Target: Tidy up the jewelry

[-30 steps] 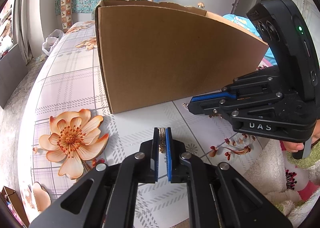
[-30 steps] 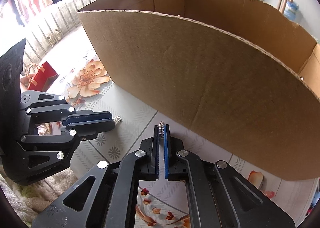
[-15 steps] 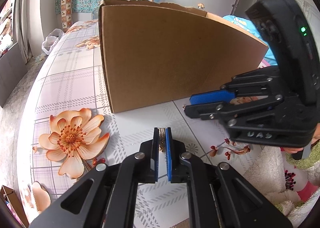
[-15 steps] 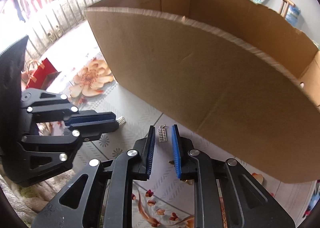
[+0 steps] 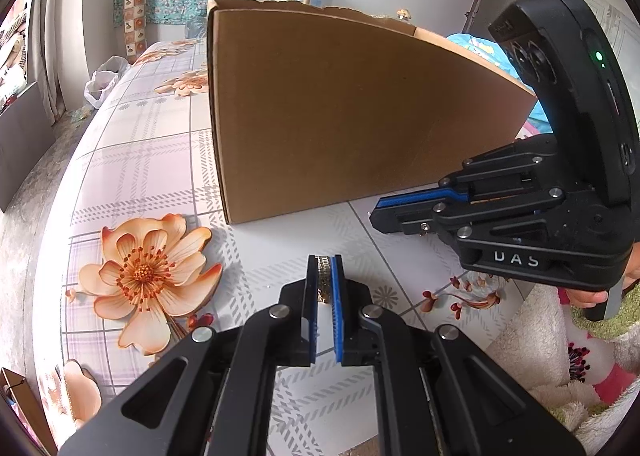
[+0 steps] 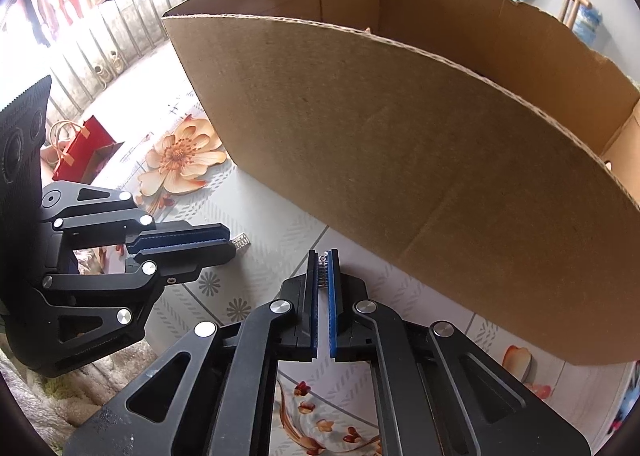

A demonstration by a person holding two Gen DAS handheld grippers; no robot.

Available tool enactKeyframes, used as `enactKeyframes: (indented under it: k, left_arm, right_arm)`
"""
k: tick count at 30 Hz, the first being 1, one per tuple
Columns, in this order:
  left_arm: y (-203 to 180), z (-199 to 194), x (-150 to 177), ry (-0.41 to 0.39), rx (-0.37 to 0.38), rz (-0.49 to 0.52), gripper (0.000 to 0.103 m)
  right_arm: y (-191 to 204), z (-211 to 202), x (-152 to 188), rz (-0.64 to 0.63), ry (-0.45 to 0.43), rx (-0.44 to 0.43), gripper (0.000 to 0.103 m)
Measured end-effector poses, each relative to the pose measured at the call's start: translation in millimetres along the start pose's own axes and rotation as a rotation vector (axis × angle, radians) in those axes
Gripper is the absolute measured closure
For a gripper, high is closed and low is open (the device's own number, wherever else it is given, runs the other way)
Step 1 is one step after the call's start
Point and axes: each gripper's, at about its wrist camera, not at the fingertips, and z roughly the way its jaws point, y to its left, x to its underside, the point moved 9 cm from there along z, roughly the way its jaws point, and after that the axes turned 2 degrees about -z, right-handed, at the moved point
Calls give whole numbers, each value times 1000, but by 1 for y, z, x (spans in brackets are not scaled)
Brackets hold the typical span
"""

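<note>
Jewelry is pinched in both tongs. The left tongs [image 5: 324, 276] squeeze a small gold piece [image 5: 323, 278]. The right tongs [image 6: 323, 276] squeeze a little silver charm [image 6: 322, 268]. Both hover just above the flowery bench [image 5: 160, 160], near the big cardboard box [image 6: 400, 144].

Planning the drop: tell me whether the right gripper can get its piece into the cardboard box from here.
Probably yes: the right gripper grips a small silver piece, and the cardboard box ahead is open-topped, though its near wall must be cleared first.
</note>
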Motion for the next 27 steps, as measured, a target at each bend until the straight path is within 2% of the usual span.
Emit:
enactKeyframes:
  k: [10,13,15,20,22,24,27]
  left_arm:
    - [2,-1,1,-3,4,-1,98]
    - [2,-1,1,-3,5,-2,98]
    - [1,-1,1,-3,5,-2,98]
    - [1,-1,1,-2,4,2,98]
    - [1,-1,1,-2,4,6,98]
    - [2,-1,1,-2,4,6,98]
    - [2,-1,1,-2,5,5,98]
  right_arm:
    - [-14,-21,4,45,-9,-23,103]
    - [-11,-18,6,33,19,-31,98]
    - [-9,-17,6,3,26,-14,84]
    - [0,-8,6,-88,71,14,84]
    - [0,-6,4,-110,100,15,89]
    - [4,-5,4,-141,129,11,97]
    - [5,-4,3,-153,169,-1,100]
